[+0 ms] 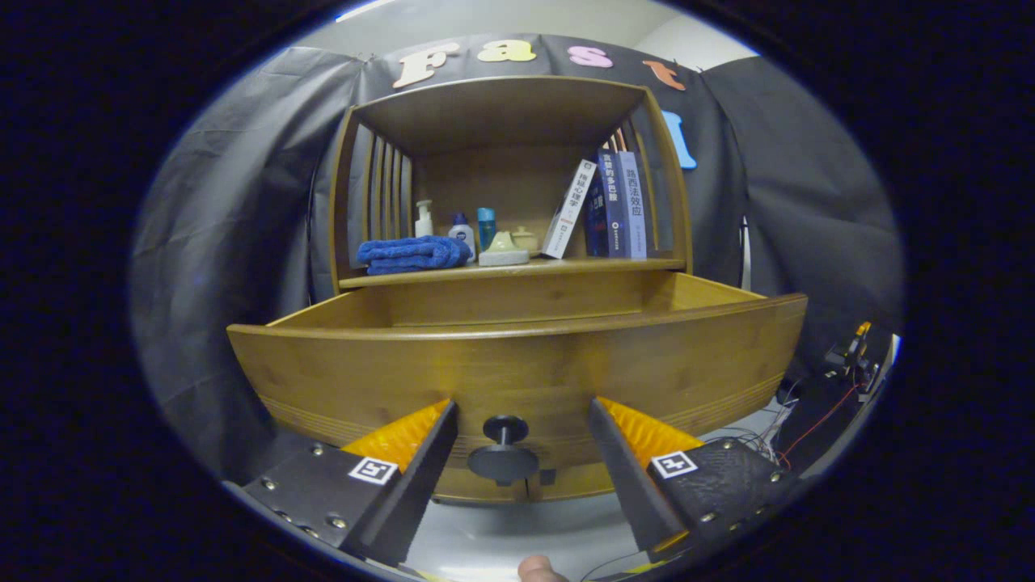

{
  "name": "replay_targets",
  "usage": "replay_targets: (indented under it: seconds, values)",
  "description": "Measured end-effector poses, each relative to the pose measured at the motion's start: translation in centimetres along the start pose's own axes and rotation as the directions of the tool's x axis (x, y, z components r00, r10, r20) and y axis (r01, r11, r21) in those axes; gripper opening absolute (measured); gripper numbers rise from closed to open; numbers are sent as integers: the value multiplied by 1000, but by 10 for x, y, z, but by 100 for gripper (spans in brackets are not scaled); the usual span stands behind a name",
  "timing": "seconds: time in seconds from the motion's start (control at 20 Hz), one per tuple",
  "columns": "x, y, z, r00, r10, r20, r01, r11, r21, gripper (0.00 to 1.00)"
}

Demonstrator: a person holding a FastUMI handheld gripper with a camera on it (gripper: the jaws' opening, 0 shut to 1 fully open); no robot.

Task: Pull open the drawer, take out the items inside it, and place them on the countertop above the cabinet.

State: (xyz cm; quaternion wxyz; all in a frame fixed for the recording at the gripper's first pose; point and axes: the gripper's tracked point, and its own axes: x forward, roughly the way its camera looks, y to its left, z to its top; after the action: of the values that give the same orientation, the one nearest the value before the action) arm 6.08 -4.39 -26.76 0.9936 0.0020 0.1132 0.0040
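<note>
Between the two spread fingers of the gripper (pixel 521 424) sits the dark round knob (pixel 503 453) of the wooden drawer (pixel 517 364), and neither finger touches it: the claw is released, with clear gaps on both sides of the knob. From where I stand the drawer looks already pulled well out, its front panel near the fingers and its side walls running back to the cabinet (pixel 517 301). So I'd judge the first step done and the rest still ahead. What lies inside I cannot tell (the front panel hides the drawer's floor from this low angle), so the items to be lifted out stay unseen.

Above the drawer is the countertop (pixel 509 272), where the things must end up, and it is fairly crowded. A folded blue towel (pixel 414 254) lies toward one end, small bottles (pixel 462 229) stand behind it, a soap dish (pixel 504 252) rests near the middle, and a row of books (pixel 610 206) leans at the other end. Bare wood shows along the front edge, which seems the likeliest landing spot. An upper shelf (pixel 501 109) roofs the countertop, so anything carried in has to pass under it. Loose cables (pixel 808 424) lie on the floor off to one side.
</note>
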Motion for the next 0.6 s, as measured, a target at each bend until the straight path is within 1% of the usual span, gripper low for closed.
replay_targets:
  seconds: [0.25, 0.6]
  values:
    - [15, 1, 4, 1000, 3, 18, -4, 1000, 3, 99]
    - [45, 0, 11, 1000, 13, -2, -13, 1000, 5, 99]
